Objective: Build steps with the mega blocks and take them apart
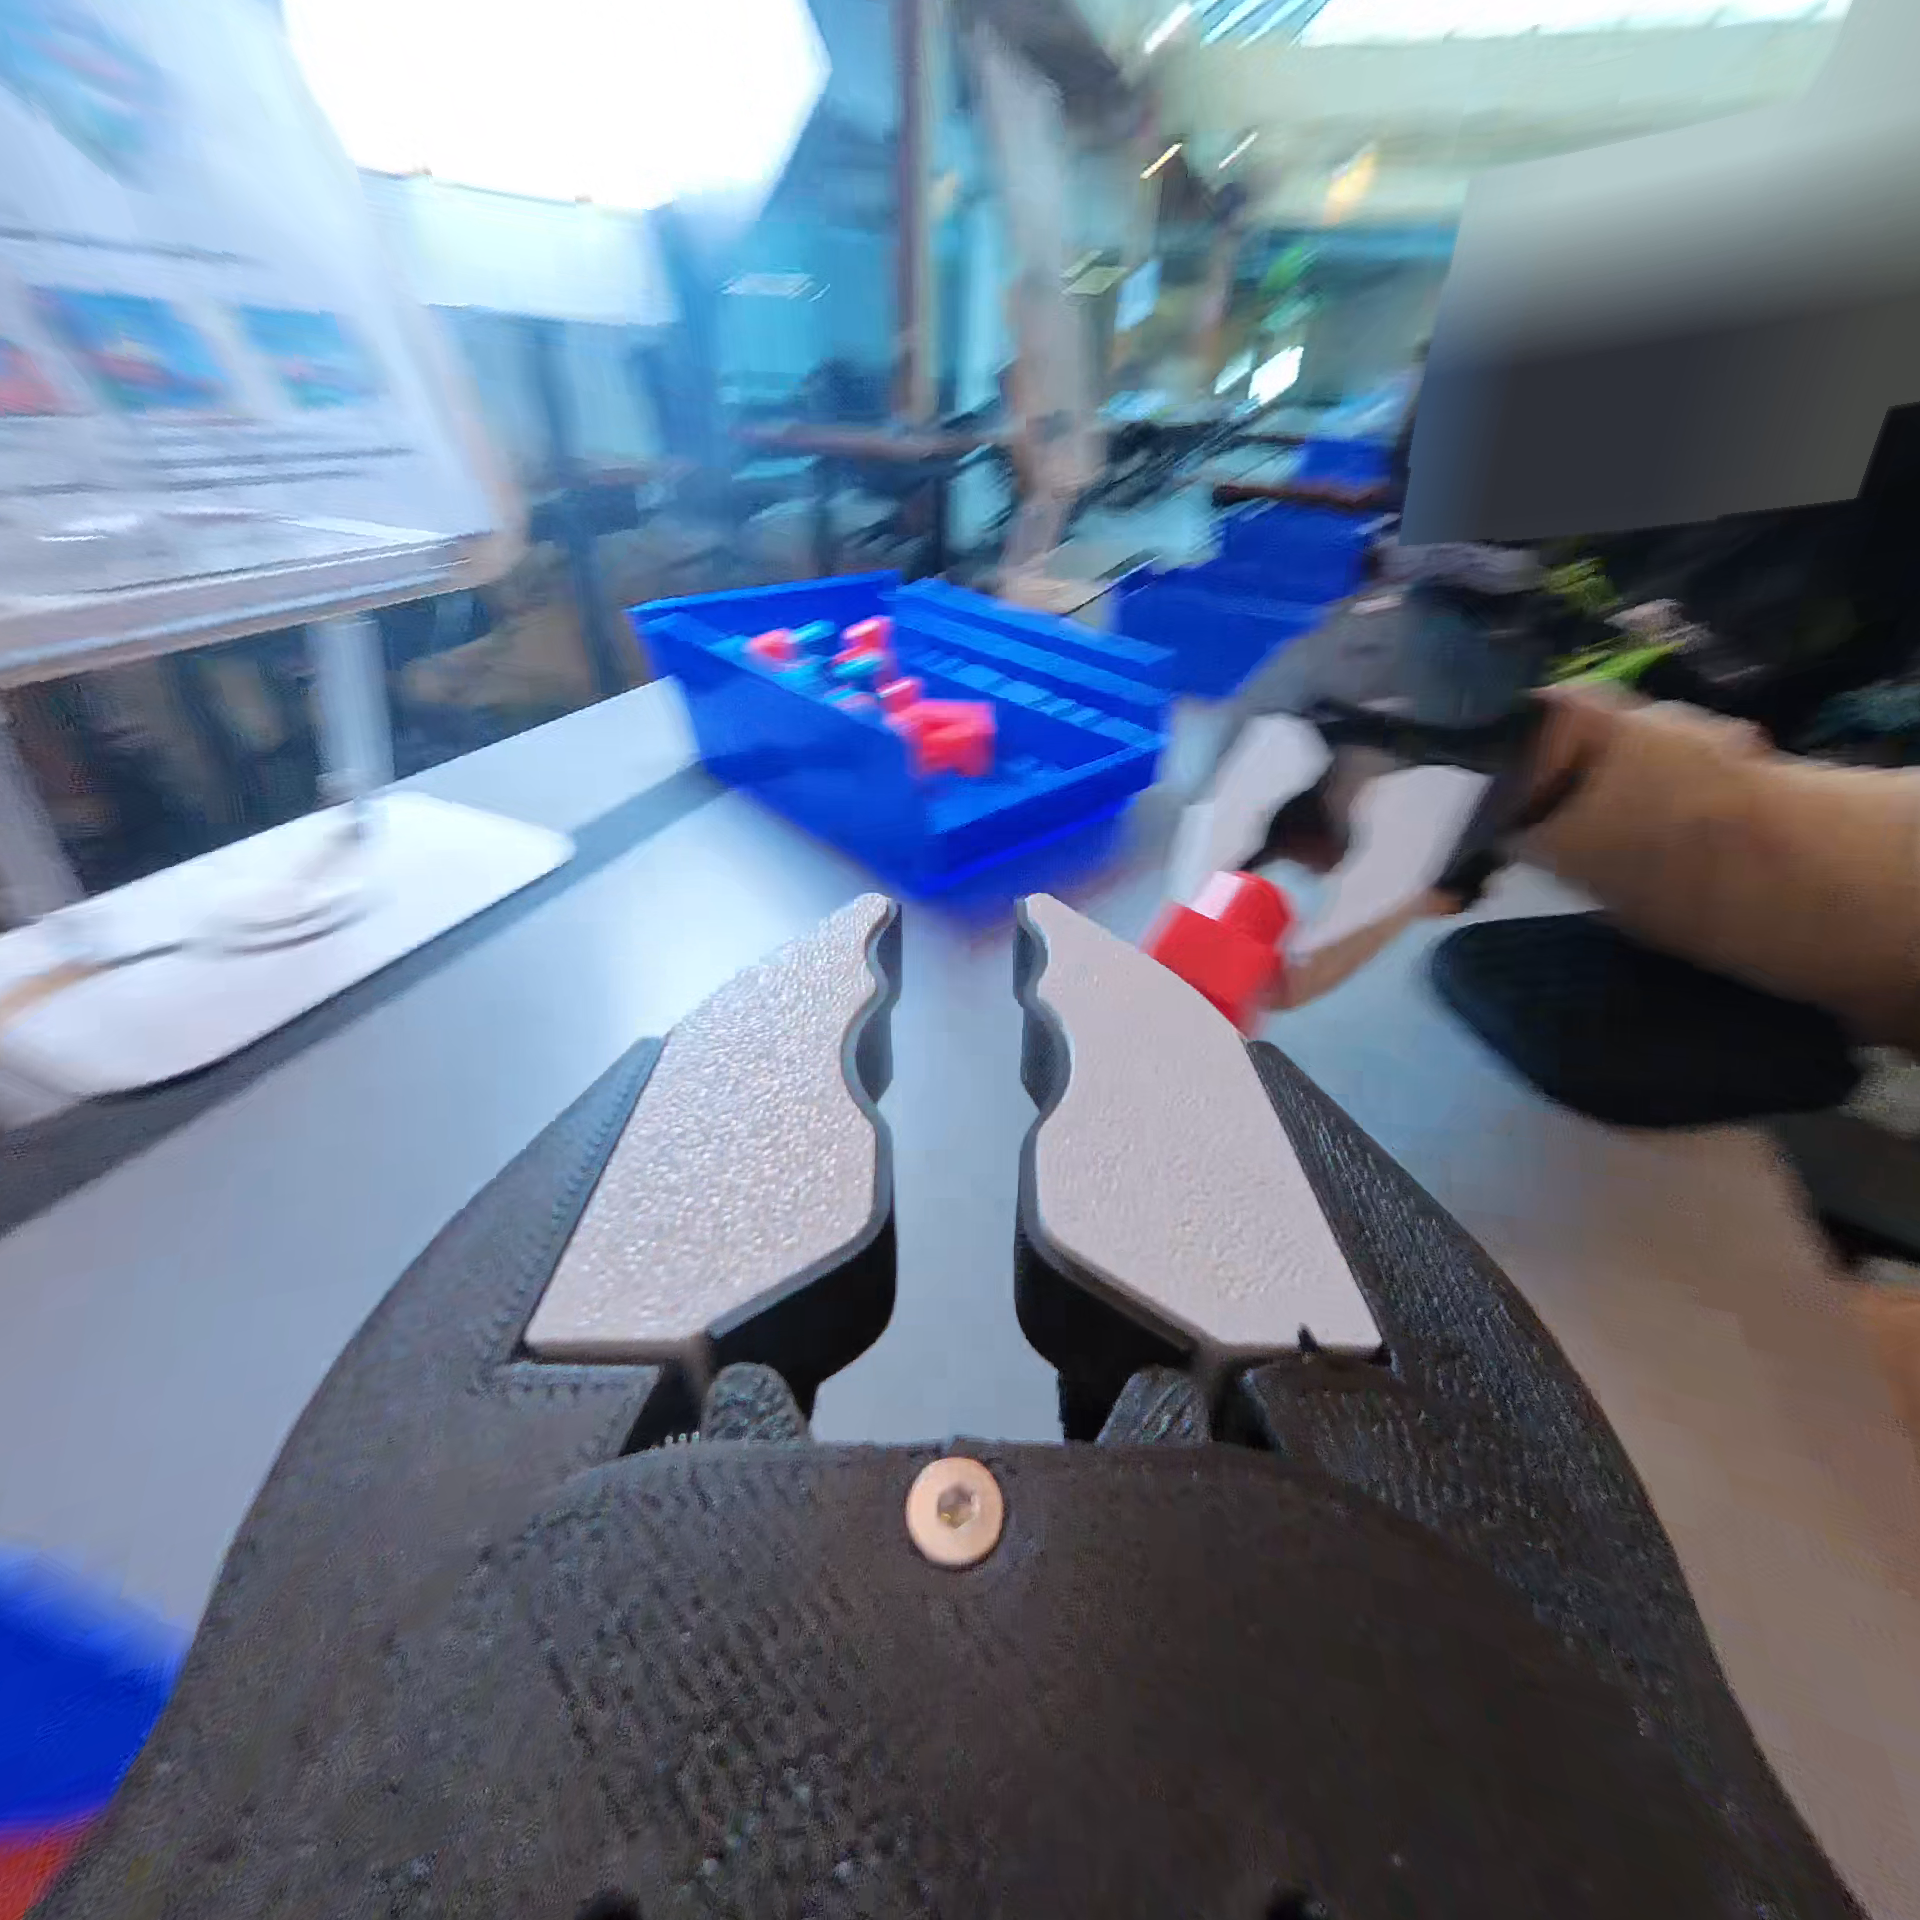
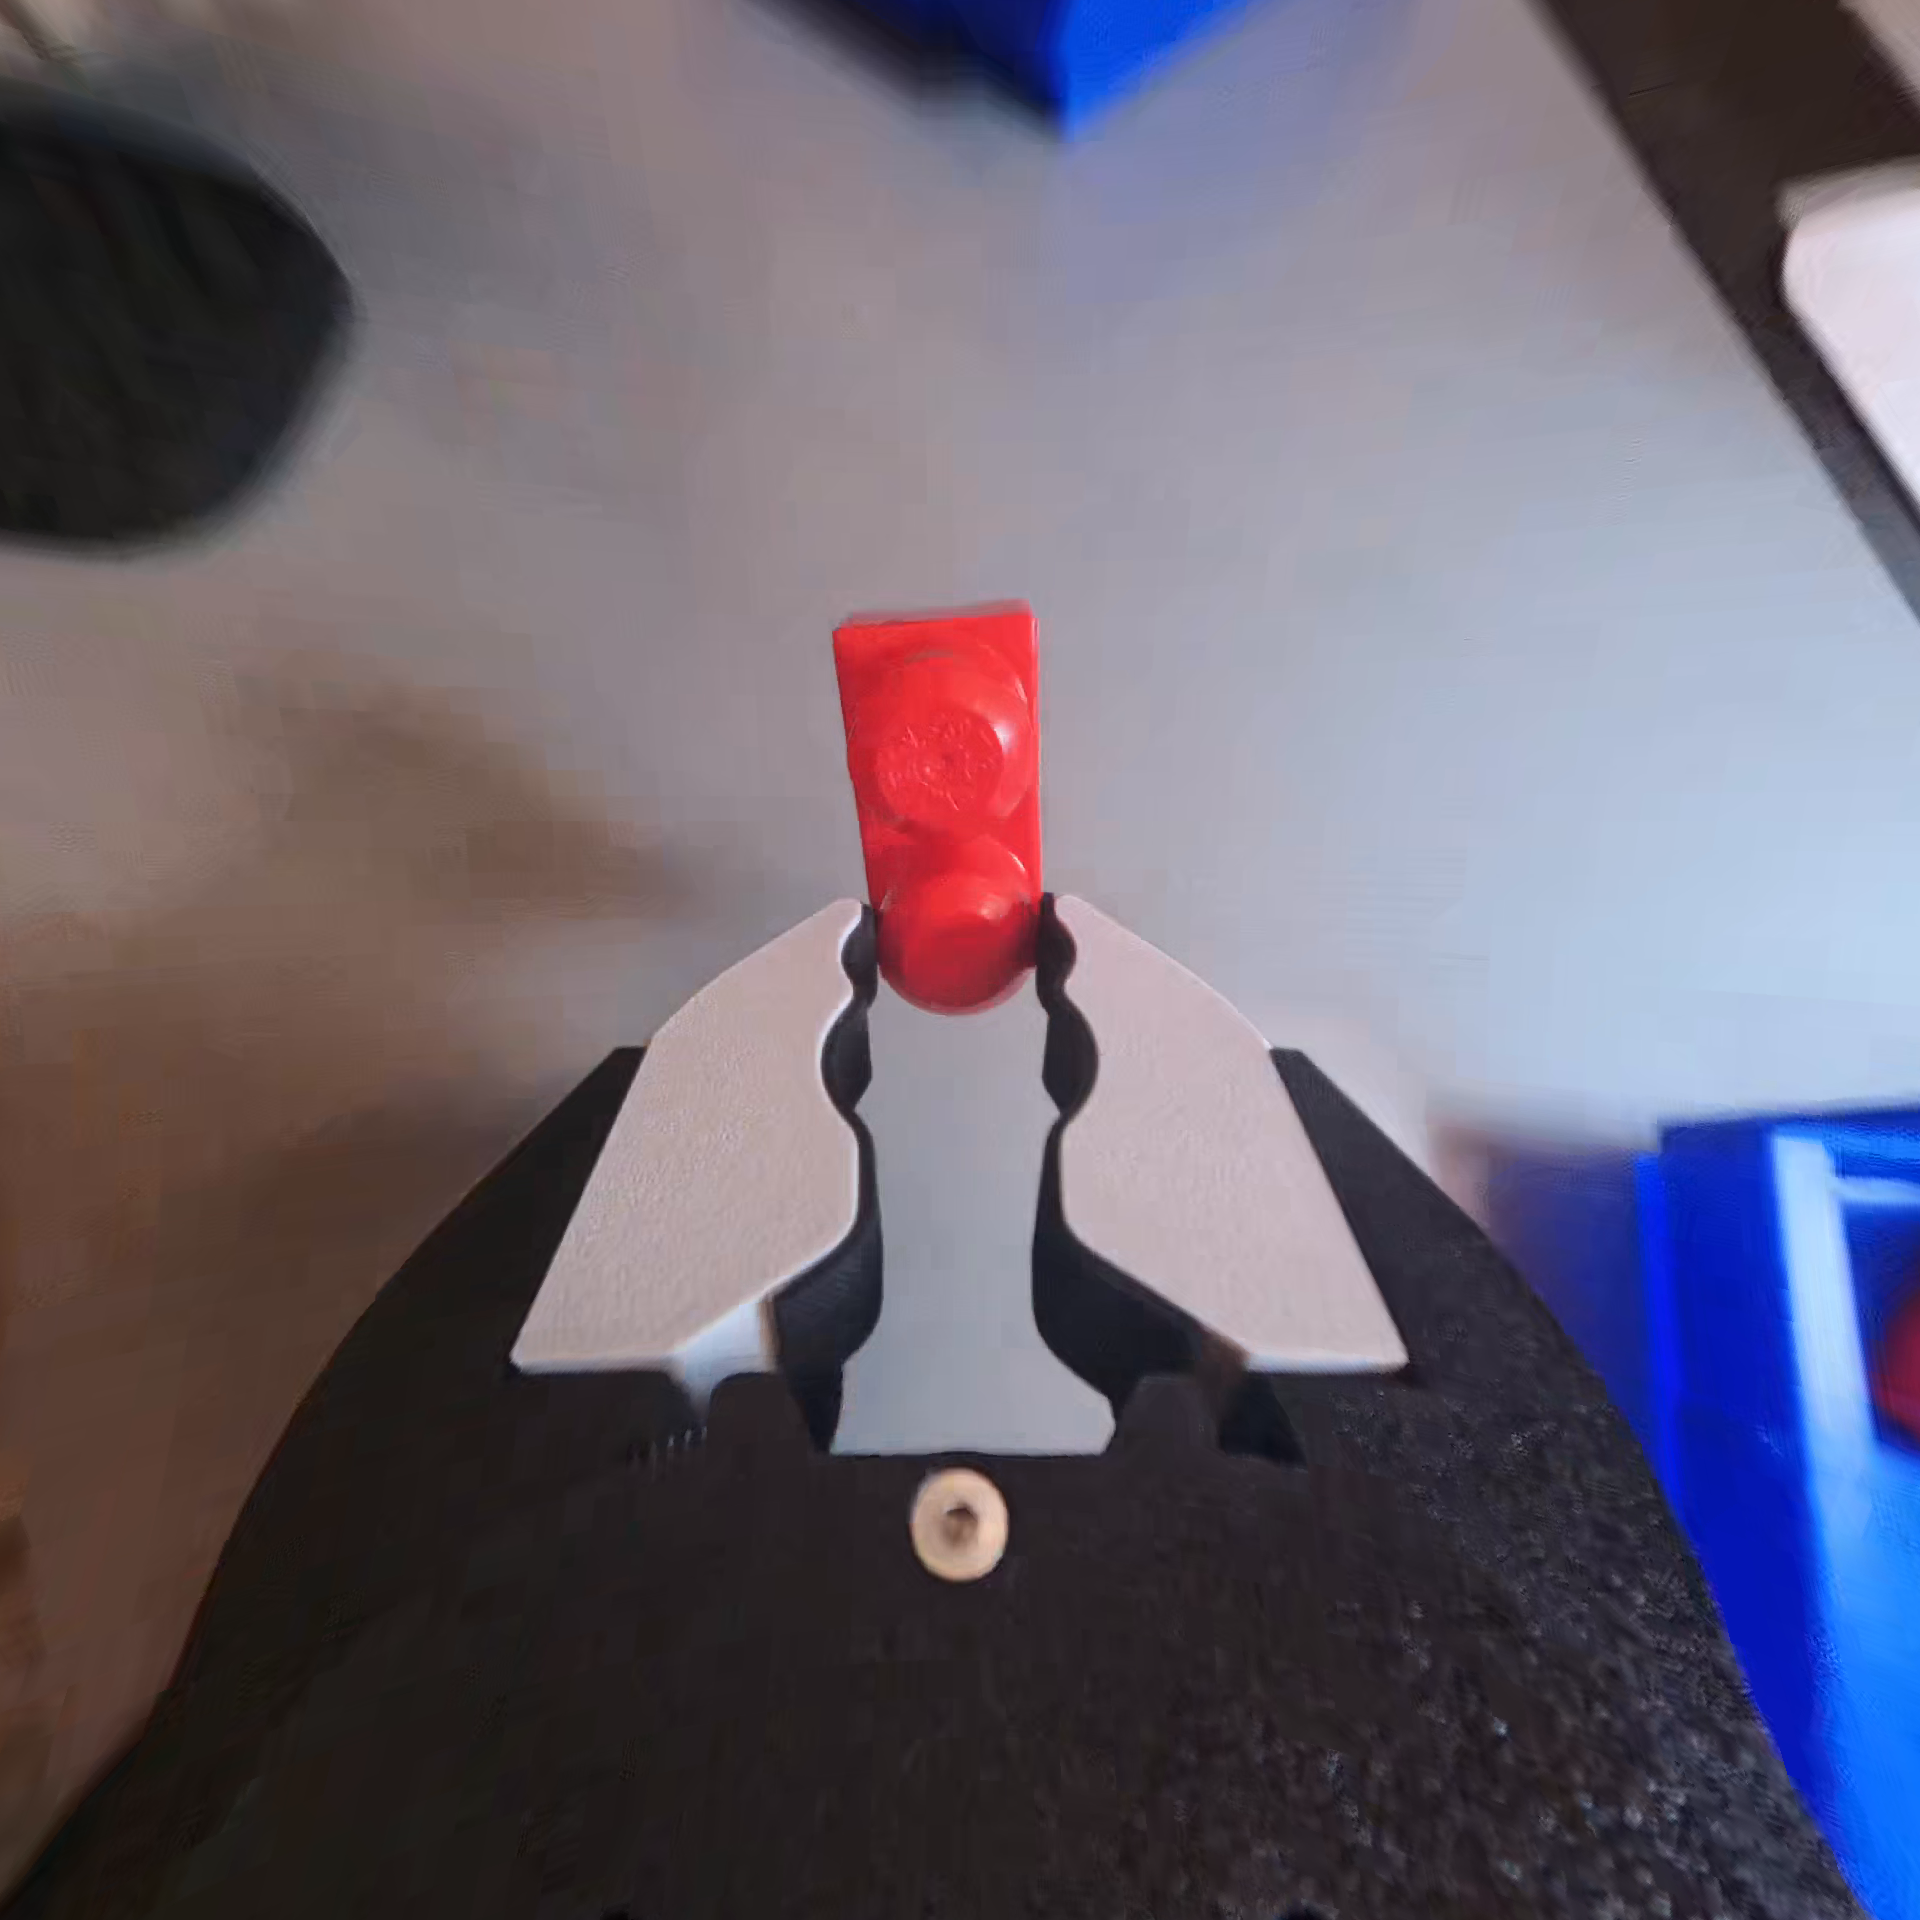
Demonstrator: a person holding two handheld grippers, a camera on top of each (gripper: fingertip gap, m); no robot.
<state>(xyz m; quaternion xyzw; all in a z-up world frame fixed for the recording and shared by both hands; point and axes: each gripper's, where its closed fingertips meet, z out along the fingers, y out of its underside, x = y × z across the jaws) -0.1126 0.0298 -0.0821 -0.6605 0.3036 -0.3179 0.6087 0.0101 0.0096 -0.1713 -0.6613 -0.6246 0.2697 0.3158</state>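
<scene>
One red mega block (image 2: 940, 800), with two studs, is pinched at its nearer stud between the fingertips of the right gripper (image 2: 956, 930), above the grey table (image 2: 1351, 727). The left gripper (image 1: 956, 935) holds nothing; its jaws stand slightly apart with a narrow gap. One blue bin (image 1: 914, 727) sits on the table beyond the left gripper, holding several red and blue blocks (image 1: 940, 732), too blurred to count. A white base plate (image 1: 260, 935) lies at left. A dark oval object (image 2: 135, 353) rests near the held block.
</scene>
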